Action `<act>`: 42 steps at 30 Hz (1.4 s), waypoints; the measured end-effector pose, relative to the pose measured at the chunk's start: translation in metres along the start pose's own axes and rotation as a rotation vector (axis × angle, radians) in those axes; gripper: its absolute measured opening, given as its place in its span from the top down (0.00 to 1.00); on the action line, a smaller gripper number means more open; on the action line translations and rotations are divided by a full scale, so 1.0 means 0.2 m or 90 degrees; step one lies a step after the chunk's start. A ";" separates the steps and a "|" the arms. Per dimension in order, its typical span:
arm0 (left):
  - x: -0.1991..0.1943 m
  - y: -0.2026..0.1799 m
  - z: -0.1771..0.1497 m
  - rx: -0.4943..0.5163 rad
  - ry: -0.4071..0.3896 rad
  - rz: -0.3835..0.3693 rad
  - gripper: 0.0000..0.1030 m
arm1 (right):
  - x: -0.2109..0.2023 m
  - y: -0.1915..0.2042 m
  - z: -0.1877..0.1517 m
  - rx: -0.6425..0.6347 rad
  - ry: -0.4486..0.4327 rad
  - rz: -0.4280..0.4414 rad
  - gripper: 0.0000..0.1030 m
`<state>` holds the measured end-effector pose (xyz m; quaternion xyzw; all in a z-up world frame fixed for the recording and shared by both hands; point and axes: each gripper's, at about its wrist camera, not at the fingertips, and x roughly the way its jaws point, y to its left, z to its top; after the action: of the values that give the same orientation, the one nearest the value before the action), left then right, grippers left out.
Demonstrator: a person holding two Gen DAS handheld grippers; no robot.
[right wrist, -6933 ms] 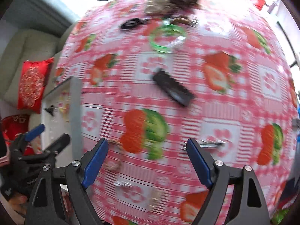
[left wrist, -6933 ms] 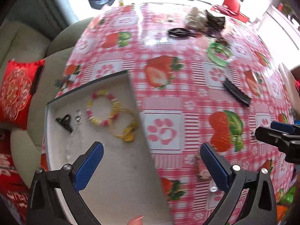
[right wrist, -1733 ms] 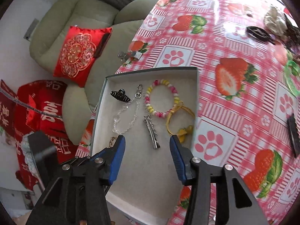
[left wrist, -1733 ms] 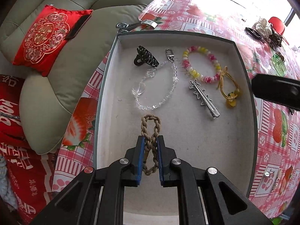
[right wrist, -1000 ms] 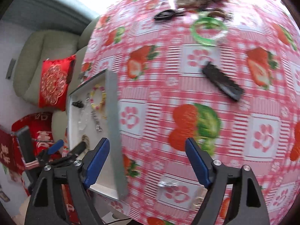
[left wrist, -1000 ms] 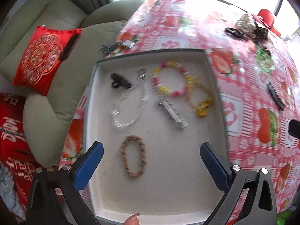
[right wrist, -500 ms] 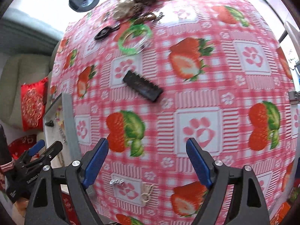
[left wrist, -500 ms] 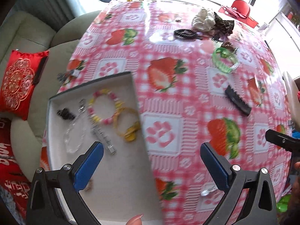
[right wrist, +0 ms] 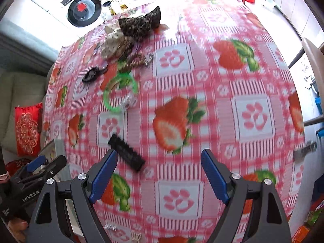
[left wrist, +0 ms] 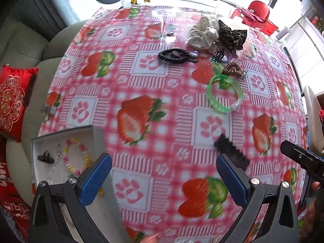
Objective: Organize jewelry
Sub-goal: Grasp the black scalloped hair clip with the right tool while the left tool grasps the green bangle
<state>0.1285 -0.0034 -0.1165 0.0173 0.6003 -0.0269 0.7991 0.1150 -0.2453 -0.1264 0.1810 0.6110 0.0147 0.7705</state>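
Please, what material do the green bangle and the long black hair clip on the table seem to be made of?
The green bangle looks like translucent plastic or resin: light passes through its glossy rim. The black hair clip looks like matte hard plastic with a ridged edge, though blur leaves this uncertain.

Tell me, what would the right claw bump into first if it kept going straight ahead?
Probably just the strawberry tablecloth: the open right claw has nothing between its fingers. The black hair clip lies just left of that line; depth is unclear.
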 end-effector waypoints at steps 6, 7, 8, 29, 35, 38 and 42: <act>0.12 -0.05 0.12 -0.015 0.018 0.005 0.00 | 0.06 0.01 0.09 -0.037 0.006 0.006 0.16; 0.14 -0.05 0.13 -0.018 0.018 0.005 0.00 | 0.07 0.02 0.08 -0.046 0.009 0.010 0.16; 0.16 -0.06 0.14 -0.021 0.019 0.005 0.00 | 0.08 0.04 0.08 -0.061 0.014 0.018 0.16; 0.49 -0.26 0.38 0.001 0.029 -0.078 0.16 | 0.36 0.36 -0.17 -0.341 -0.009 -0.036 0.29; 0.51 -0.34 0.47 0.032 0.006 -0.059 0.34 | 0.39 0.42 -0.21 -0.386 -0.036 -0.084 0.43; 0.50 -0.35 0.49 0.048 0.000 -0.041 0.56 | 0.38 0.43 -0.23 -0.405 -0.040 -0.079 0.66; 0.48 -0.34 0.50 0.046 0.003 -0.062 0.87 | 0.37 0.44 -0.25 -0.397 -0.037 -0.079 0.67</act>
<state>0.2465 -0.0800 -0.1815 0.0173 0.6012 -0.0875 0.7941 0.1044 -0.1327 -0.1793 -0.1013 0.5650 0.1488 0.8052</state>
